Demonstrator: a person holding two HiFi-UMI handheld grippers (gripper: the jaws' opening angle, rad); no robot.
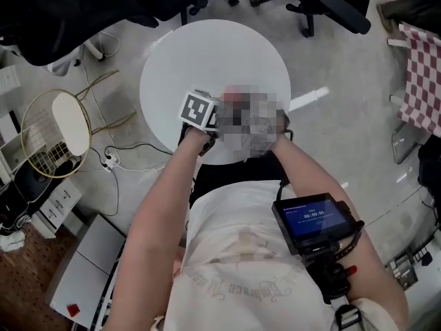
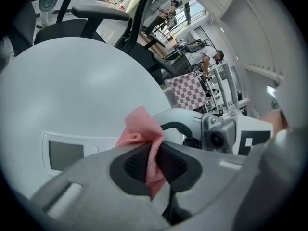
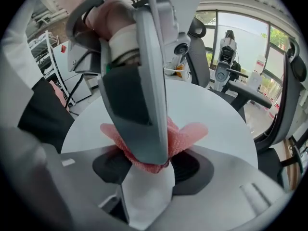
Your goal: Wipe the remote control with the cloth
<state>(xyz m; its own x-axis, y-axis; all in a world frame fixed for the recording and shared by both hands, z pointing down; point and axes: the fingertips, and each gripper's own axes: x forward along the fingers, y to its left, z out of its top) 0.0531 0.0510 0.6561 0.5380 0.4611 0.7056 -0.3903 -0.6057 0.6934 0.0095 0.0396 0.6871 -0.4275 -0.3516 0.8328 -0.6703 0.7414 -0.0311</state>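
One small device with a lit blue screen (image 1: 313, 219) is worn at the person's chest. Two grippers are held over the near edge of one round, smooth white table (image 1: 207, 47). The left gripper (image 2: 154, 165) is clenched on one pink cloth (image 2: 142, 126) of coarse, knitted weave, which is bunched up and stands out from between the dark pads. The right gripper (image 3: 147, 177) is closed on one remote control (image 2: 62, 153), a flat white plastic slab with a grey rectangular screen, gripped at one end. The cloth is laid against the remote just in front of the right jaws. Beyond the table, two dark wheeled office chairs (image 1: 324, 5) are seen. One gold wire chair (image 1: 55, 126) with a cream seat is set at the left.
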